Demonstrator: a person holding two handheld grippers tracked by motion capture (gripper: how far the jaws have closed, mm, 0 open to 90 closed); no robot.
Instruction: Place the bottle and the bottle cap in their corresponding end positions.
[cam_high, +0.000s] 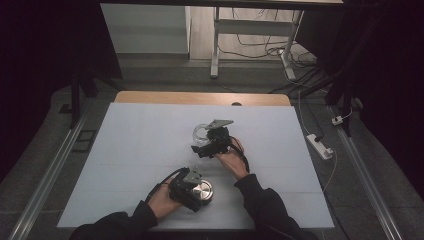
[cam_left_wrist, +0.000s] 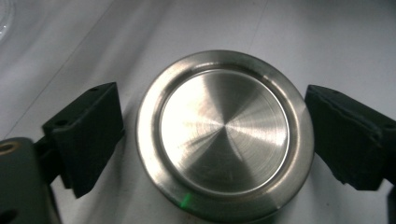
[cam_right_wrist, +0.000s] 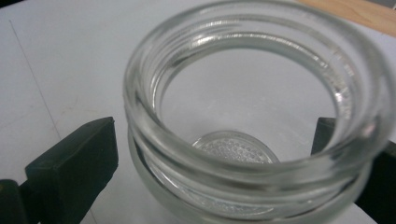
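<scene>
You are working at a table (cam_high: 150, 130) covered with a white sheet, its wooden far edge showing, in a dim room with desk legs and loose cables lying on the floor beyond it. The job appears to be putting a lid on a jar, and it is only getting started: the metal lid (cam_high: 201, 190) is lying flat on the near middle of the sheet, and the glass jar (cam_high: 202, 134) is standing open and empty farther off, well apart from it. Your left gripper (cam_high: 196, 192) is sitting spread wide around the lid; in the left gripper view a jaw is waiting on each side of the lid (cam_left_wrist: 225, 134) with a gap showing at the left, so nothing is gripped yet. Your right gripper (cam_high: 209, 146) is likewise straddling the jar (cam_right_wrist: 254, 116), jaws wide and seemingly not pressing the glass. Closing on both, lifting the lid over and seating it are all remaining. Counting: one lid, one jar, two grippers.
</scene>
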